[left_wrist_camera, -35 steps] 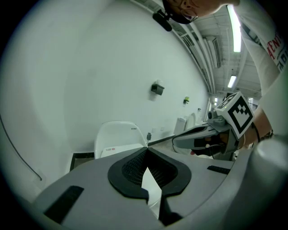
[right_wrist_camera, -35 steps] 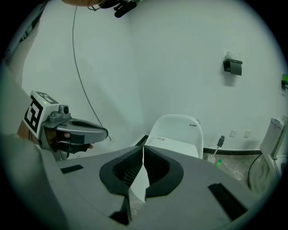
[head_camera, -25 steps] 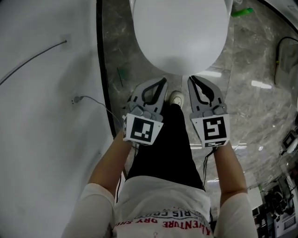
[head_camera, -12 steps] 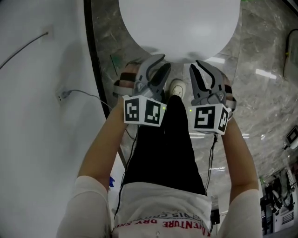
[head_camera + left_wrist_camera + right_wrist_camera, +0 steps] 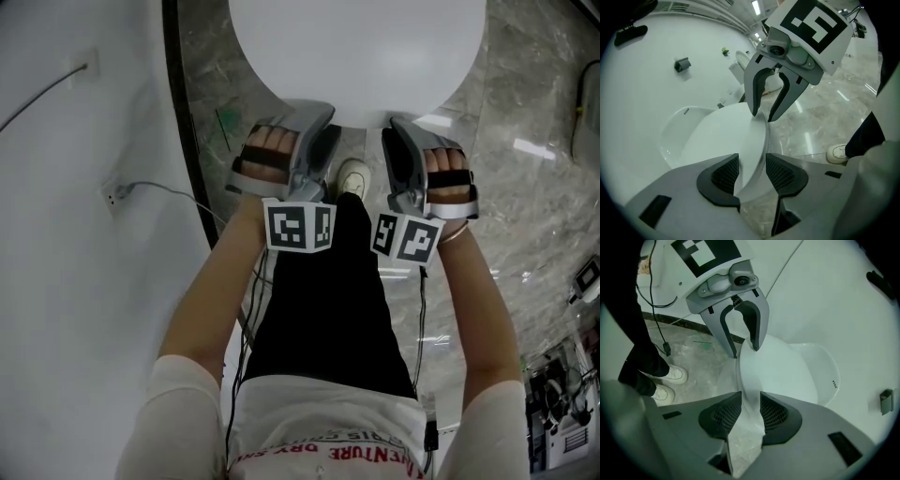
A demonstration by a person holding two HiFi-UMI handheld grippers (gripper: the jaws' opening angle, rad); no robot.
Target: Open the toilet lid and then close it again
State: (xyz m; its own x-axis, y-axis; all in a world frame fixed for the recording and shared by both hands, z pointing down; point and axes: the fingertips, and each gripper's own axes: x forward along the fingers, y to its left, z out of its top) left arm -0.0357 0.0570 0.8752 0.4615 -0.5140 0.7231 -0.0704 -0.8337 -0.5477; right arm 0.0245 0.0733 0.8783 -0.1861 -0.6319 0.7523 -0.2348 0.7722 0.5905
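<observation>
The white toilet lid lies shut, its oval filling the top of the head view. Both grippers sit at its front rim, tilted downward. My left gripper straddles the rim's left part. Its jaws are opening, and the lid's edge runs between the pads without being pressed. My right gripper straddles the rim a little to the right. Its jaws stand open by a narrow gap, with the lid's edge in that gap. Each gripper view shows the other gripper across the lid.
A white wall with a black base strip runs close on the left; a thin cable hangs against it. The person's white shoe stands on the marble floor just before the bowl, between the grippers.
Both grippers have sunk and gone forward to the lid's front rim, rolling so that the hands show on top. Their jaws, shut a second ago, now stand apart over the rim.
</observation>
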